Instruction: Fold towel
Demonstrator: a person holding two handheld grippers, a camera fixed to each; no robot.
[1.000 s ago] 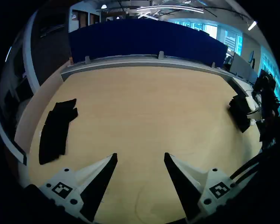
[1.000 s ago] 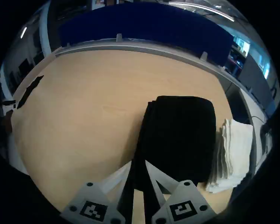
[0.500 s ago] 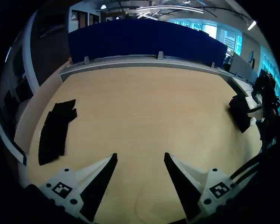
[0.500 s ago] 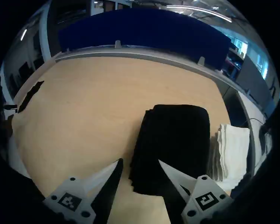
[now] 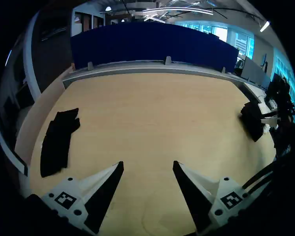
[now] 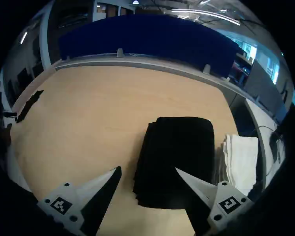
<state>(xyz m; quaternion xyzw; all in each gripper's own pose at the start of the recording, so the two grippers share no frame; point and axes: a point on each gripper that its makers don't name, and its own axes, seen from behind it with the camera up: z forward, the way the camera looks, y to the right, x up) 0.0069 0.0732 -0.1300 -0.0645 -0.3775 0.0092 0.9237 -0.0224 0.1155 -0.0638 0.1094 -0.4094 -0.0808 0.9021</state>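
Right gripper fingers spread wide, framing the near end of the folded black towel; white towel stack just beside it. Left gripper spread too, over the wooden table, black cloth far left.

An open-plan office: blue desk partition, long pale wooden desk; strip ceiling lights overhead.
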